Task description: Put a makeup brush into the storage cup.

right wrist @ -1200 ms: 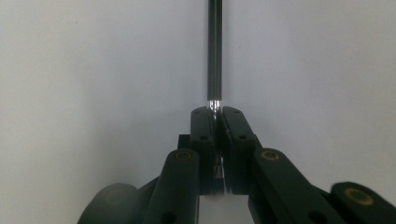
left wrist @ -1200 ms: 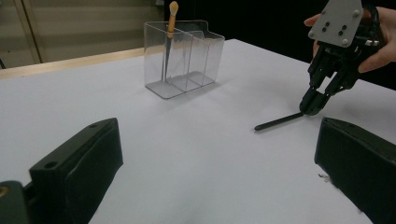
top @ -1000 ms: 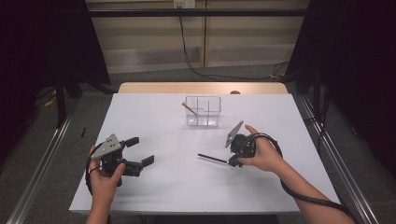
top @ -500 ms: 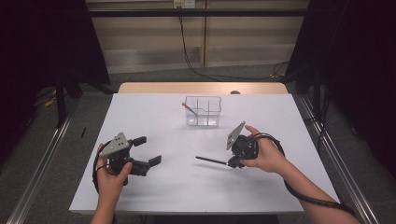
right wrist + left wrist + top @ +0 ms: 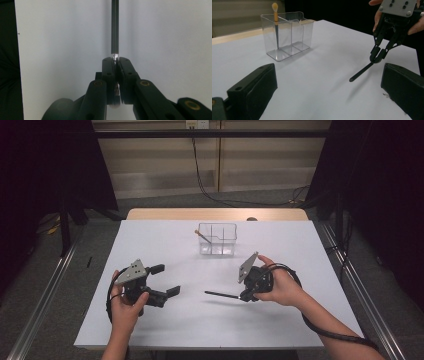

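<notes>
Right gripper (image 5: pixel 244 296) clamped on the end of a thin black stick (image 5: pixel 222 294), stick pointing to 9 o'clock just above the white desk (image 5: pixel 300 250), left gripper (image 5: pixel 167 281) wide open with nothing between, clear divided box (image 5: pixel 217 239) at 12 o'clock holding an orange-handled brush (image 5: pixel 276 22).

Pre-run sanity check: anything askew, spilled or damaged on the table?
Nothing stands out. The clear organizer stands upright with one brush inside; the right tool pinches a black stick above the white table.
</notes>
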A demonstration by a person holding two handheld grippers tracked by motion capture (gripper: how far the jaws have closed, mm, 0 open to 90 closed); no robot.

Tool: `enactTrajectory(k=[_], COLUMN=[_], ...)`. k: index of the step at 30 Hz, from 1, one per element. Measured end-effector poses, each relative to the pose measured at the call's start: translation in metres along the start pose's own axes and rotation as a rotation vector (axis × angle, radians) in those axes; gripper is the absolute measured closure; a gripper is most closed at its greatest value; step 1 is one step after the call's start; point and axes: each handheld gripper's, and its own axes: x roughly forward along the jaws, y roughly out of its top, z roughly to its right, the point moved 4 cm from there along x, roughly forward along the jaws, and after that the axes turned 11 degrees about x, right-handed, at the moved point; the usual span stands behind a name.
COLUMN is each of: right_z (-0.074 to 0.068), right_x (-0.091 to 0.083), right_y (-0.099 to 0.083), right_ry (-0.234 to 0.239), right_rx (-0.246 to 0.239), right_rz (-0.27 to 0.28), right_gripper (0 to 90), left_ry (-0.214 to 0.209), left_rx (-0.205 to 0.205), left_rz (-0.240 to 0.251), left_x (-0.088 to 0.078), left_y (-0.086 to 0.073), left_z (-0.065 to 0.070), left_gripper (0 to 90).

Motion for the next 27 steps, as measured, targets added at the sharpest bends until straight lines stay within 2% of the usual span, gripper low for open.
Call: enactTrajectory(k=[8, 20, 27], right_z=[-0.006, -0.008, -0.009], right_x=[0.001, 0.005, 0.005], right_y=[0.006, 0.009, 0.009], right_ry=[0.013, 0.022, 0.022], right_rx=[-0.027, -0.039, -0.044], right_rz=[0.006, 0.004, 0.003], right_gripper=[84.3, 84.2, 84.2], left_ry=[-0.031, -0.074, -0.131], left_rx=[0.014, 0.039, 0.09], left_rz=[-0.01, -0.034, -0.101], left_x=[0.008, 0.023, 0.038], left_y=[0.005, 0.012, 0.02], left_z=[0.004, 0.011, 0.02], left_gripper=[0.4, 0.3, 0.1])
